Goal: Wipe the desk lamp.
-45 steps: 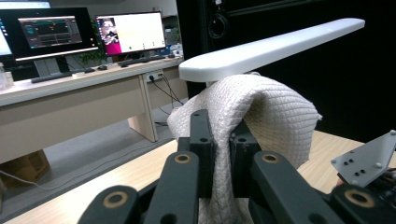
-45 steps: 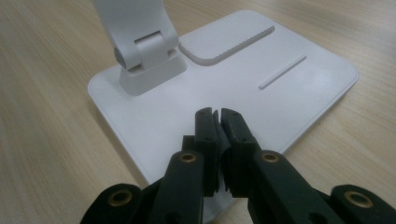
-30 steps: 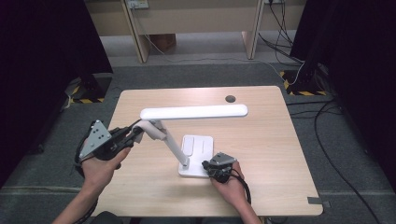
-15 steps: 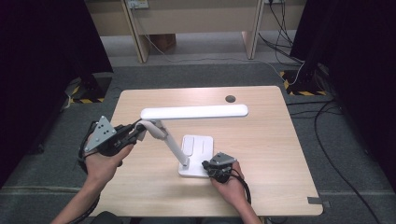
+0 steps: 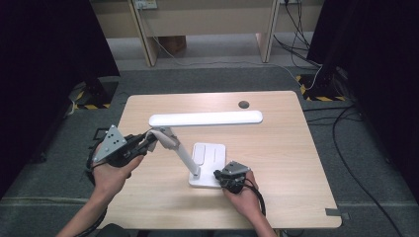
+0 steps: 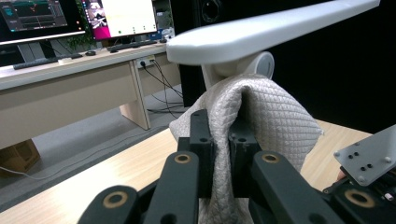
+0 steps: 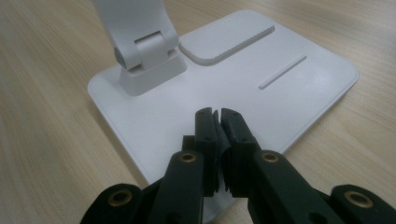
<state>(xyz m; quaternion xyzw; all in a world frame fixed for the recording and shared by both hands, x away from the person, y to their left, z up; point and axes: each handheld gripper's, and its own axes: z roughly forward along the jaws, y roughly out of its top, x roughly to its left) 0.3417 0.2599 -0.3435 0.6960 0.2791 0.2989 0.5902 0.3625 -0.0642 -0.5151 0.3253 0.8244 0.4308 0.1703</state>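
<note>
A white desk lamp stands on the wooden table. Its long head lies level over a slanted arm that rises from a flat base. My left gripper is shut on a grey quilted cloth, held against the joint under the head's left end. In the left gripper view the cloth drapes over the jaws of my left gripper, just below the lamp head. My right gripper is shut with nothing between its jaws. Its tips rest on the base's near edge, beside the arm's hinge.
A dark round grommet hole sits near the table's far edge. Beyond the table are wooden desk legs and cables on the grey floor. In the left gripper view, monitors stand on a desk.
</note>
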